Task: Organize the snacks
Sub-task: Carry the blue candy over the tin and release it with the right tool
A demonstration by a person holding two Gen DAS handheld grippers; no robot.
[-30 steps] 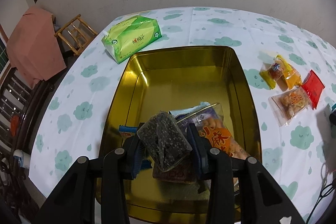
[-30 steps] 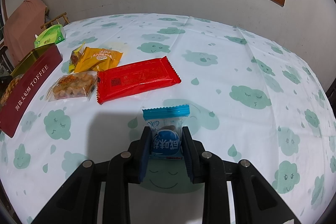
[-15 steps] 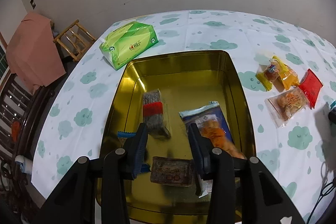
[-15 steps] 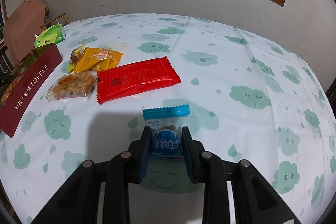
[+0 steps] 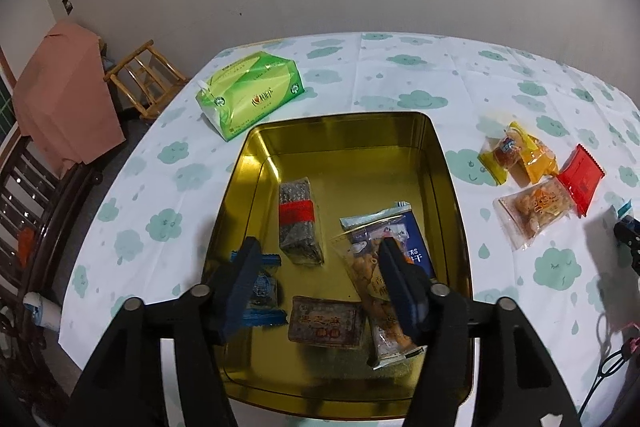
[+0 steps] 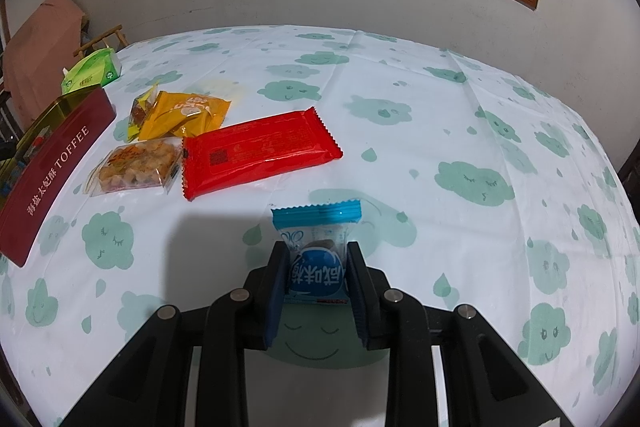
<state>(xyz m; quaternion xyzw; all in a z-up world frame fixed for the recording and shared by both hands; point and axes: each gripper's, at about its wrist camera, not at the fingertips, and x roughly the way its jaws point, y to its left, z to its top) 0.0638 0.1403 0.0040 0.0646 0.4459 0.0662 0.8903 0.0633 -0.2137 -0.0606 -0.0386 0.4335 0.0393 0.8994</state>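
Snacks are split between the gold tin (image 5: 436,163) and the cloud-print surface (image 6: 400,75). Inside the tin lie a dark seaweed-like pack with a red band (image 5: 298,223), a blue-wrapped candy (image 5: 262,291), a brown sesame bar (image 5: 326,323) and a clear bag of fried twists (image 5: 370,275). The left gripper (image 5: 316,279) hangs over the tin's near end, its jaws opening with nothing pressed between them; the banded pack lies just ahead of it, long axis pointing away.

The right gripper (image 6: 316,275) is clamped narrowly on a small blue-and-white candy packet (image 6: 316,247), which stands upright just over the surface. The tin sits well off to that gripper's left, beyond the red wafer pack (image 6: 260,151), the clear cracker pack (image 6: 136,167) and the yellow packs (image 6: 180,115), so the carry probably runs leftward across those loose snacks.
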